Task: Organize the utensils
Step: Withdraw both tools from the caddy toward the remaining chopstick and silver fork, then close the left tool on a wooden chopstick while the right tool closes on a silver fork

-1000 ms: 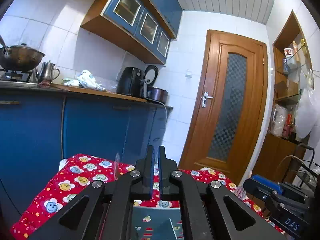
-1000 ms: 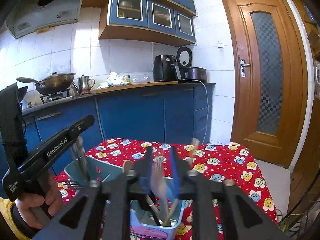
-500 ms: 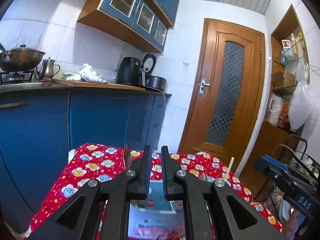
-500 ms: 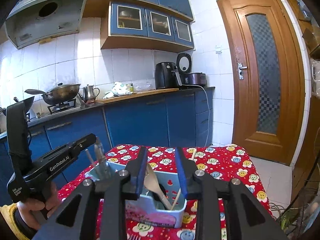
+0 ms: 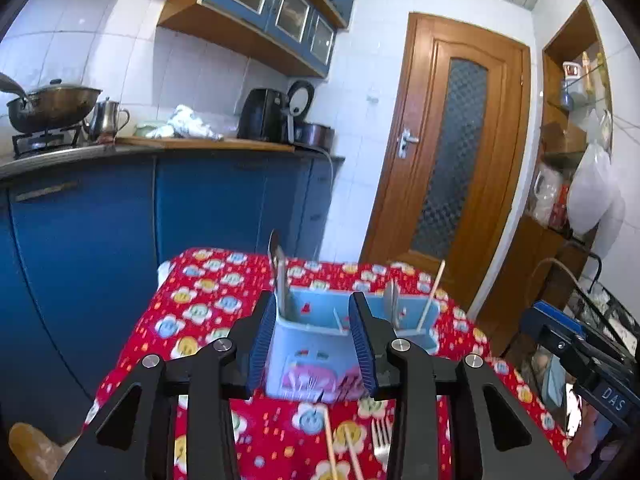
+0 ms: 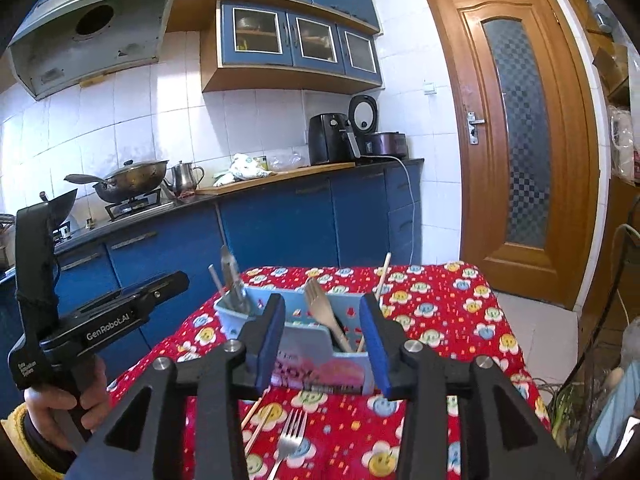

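Both tongs are opening, empty, before the blue utensil caddy [image 6: 304,344]; the left tongs [image 5: 312,338] are showing "GenRobot.AI"; the right tongs [image 6: 322,340] "DAS".

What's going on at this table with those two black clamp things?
A person is sorting cutlery into a light-blue utensil holder on the red flowered tablecloth, using a hand-held gripper in each hand. The left gripper and right gripper are both empty, jaws opening. A wooden spoon already stands in the holder; a fork and chopsticks lie loose.
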`<state>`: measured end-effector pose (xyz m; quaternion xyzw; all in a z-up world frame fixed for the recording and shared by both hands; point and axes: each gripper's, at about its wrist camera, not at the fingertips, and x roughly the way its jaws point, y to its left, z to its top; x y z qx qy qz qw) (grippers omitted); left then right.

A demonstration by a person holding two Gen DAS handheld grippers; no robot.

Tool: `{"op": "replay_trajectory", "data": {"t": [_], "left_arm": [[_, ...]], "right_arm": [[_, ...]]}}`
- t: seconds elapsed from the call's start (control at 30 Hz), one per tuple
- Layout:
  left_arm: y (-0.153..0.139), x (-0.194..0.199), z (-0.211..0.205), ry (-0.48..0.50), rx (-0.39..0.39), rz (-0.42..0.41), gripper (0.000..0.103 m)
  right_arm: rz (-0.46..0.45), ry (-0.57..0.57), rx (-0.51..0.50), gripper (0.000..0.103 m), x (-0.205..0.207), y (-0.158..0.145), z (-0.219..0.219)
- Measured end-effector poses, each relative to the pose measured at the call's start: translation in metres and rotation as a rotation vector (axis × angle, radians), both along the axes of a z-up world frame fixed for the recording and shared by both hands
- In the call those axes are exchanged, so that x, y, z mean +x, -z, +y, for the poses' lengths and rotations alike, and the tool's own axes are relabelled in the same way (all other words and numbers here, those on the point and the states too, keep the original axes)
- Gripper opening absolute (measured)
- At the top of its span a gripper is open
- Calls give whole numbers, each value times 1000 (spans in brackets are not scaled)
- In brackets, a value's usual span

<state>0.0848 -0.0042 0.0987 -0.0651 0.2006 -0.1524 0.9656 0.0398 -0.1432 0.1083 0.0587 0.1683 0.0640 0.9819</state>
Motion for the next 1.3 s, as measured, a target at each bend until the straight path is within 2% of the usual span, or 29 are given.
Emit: {"op": "replay_trajectory", "data": {"t": [0.53,0.97,1.17,1.3], "left_arm": [[49,-23,-11,35,82,226,39],[83,-15,-32,91,165,366,39],[100,-7,-37,118,173,448,39],[108,-5,-39,126,186,476,39]], "right_arm": [[134,28,33,47,-28,39,1],[197,65,58,49,-32,68,-19],[225,78,86,51,-31,79,-30],[238,80,104,51,-31,84,-34]]}}
